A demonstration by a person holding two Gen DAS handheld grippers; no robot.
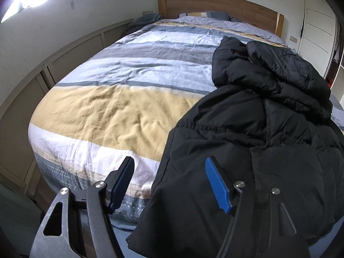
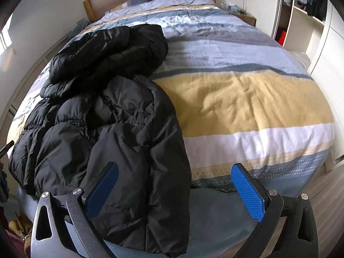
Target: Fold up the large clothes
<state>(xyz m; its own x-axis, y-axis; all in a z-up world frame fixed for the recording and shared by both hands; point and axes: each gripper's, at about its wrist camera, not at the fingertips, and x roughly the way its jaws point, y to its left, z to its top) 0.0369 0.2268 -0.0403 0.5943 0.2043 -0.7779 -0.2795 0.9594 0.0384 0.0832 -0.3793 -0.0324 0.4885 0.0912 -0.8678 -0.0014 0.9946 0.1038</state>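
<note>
Left claw [image 1: 169, 185] wide and empty at the black puffer jacket [image 1: 258, 150] heaped over the bed's [image 1: 96, 99] foot edge; right claw [image 2: 175, 190] wide too; I'd pinch both hem corners, then spread flat.

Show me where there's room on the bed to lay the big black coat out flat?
The black puffer jacket lies bunched near the foot of the bed, hanging over its edge. Free patches: the yellow stripe and white band to its right, and the blue and grey stripes stretching toward the wooden headboard. Crowded only where the jacket sits.
</note>
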